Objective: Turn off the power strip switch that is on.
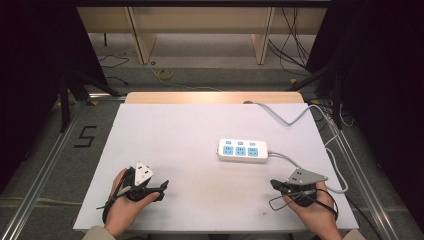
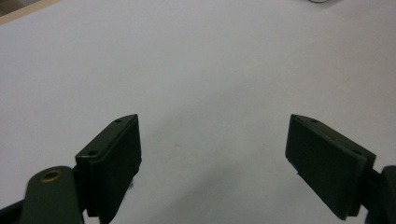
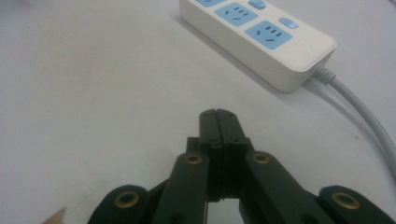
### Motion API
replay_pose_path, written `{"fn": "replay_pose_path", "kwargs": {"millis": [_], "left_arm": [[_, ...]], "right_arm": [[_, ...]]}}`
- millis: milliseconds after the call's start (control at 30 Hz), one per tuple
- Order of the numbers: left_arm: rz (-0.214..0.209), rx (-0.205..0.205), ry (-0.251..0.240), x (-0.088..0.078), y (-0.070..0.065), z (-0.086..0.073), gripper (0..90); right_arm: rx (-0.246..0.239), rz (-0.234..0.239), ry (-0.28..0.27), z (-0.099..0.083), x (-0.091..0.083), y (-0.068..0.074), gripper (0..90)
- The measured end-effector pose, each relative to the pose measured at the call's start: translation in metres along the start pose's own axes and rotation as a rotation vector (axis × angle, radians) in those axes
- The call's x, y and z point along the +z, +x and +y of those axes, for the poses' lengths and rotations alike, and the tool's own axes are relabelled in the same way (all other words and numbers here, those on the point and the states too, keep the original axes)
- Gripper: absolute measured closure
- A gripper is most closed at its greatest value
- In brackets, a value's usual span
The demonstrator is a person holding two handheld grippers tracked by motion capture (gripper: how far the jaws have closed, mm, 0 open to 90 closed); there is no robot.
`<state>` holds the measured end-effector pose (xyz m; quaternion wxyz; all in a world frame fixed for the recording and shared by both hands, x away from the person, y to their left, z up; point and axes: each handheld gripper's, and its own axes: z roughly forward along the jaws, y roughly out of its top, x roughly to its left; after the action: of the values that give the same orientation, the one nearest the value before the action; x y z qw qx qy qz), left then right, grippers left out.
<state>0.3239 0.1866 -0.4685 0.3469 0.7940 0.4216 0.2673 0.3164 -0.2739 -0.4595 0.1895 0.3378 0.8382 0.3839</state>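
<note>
The white power strip [image 1: 243, 150] lies on the table [image 1: 165, 150], its grey cable [image 3: 362, 114] trailing off one end. Nearest it, the right gripper [image 1: 278, 185] is held with jaws pressed together on nothing; the left gripper [image 2: 212, 154], well apart from the strip, is held wide open. For a clean approach, the right jaws should be reopened before the strip is reached, and its blue switches [image 3: 288, 22] avoided.

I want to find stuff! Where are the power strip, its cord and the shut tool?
power strip [image 1: 242, 150], high view, middle blue socket.
cord [image 3: 362, 108], right gripper view, grey run beside the strip.
right tool [image 3: 218, 115], right gripper view, shut tips.
</note>
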Motion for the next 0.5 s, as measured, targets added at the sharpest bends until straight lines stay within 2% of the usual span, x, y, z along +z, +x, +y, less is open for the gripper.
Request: {"fn": "replay_pose_path", "kwargs": {"millis": [500], "left_arm": [[-0.002, -0.007, 0.000, 0.0010, -0.0002, -0.0006, 18.3]], "right_arm": [[0.008, -0.021, 0.007, 0.0092, 0.0025, -0.0029, 90.0]]}}
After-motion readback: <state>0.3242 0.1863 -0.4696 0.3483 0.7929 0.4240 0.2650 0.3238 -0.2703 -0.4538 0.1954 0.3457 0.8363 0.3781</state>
